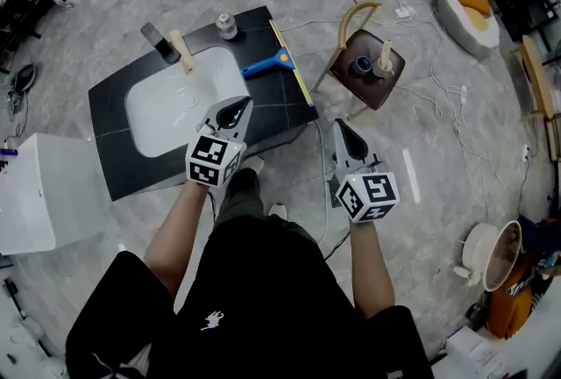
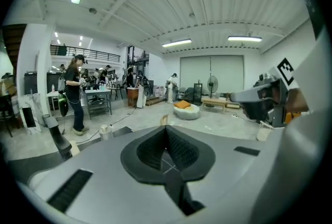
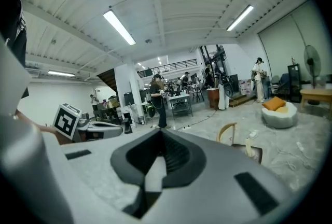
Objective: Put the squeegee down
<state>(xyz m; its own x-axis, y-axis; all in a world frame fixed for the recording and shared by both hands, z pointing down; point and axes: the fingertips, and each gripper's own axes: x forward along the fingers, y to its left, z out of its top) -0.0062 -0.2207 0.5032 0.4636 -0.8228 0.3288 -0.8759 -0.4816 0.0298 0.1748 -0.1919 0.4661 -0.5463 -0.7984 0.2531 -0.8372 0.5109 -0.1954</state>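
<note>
Looking down in the head view, the squeegee (image 1: 280,60) lies flat on the black bench (image 1: 118,160), just to the right of the white sink (image 1: 145,118). Its long blade (image 1: 293,66) runs along the bench edge on the side away from the sink, and its blue handle (image 1: 261,66) points back toward the sink. Nothing touches it. The left gripper (image 1: 235,111) hangs over the near rim of the sink. The right gripper (image 1: 343,130) is off the bench, over the floor, well to the right of the sink. By how it lies, I would say the putting-down is done.

The left gripper view has its jaws pressed together with nothing between them. It aims out over the sink into the room, and the squeegee does not show.

The right gripper view likewise shows jaws closed tip to tip and empty, pointing off across the room.

As for handling, the squeegee looks light, with a stiff plastic handle and a thin strip along the blade that I would expect to bend. The handle is the place to grip, near where it meets the blade. Gripped far out on the handle, the long blade would probably swing or twist in the jaws.
</note>
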